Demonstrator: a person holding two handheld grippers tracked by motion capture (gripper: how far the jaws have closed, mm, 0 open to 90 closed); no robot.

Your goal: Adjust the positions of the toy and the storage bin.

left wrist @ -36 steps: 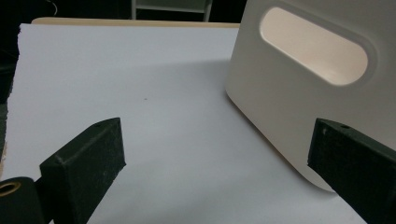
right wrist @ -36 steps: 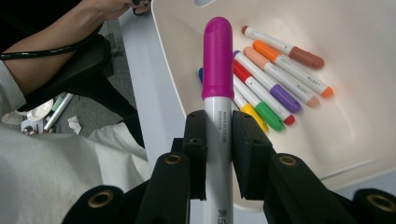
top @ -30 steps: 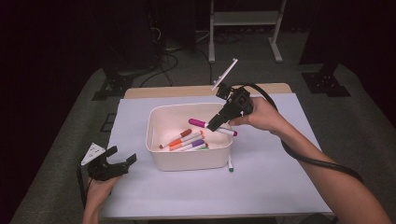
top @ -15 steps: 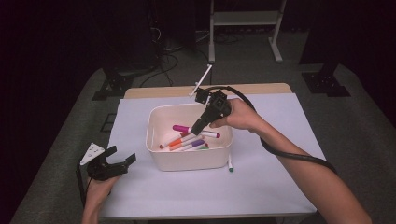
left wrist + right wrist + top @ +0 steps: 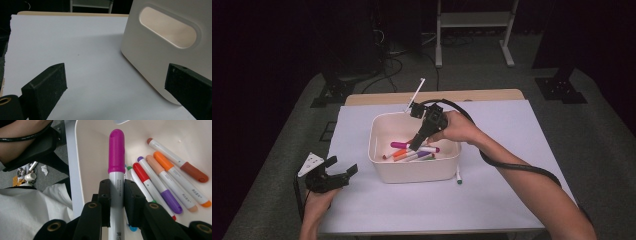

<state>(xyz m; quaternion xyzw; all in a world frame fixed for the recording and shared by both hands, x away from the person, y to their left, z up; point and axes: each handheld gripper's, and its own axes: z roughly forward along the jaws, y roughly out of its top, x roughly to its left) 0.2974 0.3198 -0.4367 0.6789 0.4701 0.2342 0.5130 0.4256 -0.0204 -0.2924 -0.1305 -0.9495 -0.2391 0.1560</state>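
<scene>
Table (image 5: 512,200) w/ white cover, wood edge at far side. White bin (image 5: 414,170) sits mid-table. One marker (image 5: 458,175) lies on cover just right of bin's near corner.

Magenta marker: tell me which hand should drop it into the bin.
Right. The right gripper is already shut on the magenta marker and hangs over the white bin, above the other markers. The left gripper sits open on the table beside the bin, holding nothing.

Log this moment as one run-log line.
right gripper: shut on magenta marker, over white bin | left gripper: open, idle beside bin
</scene>
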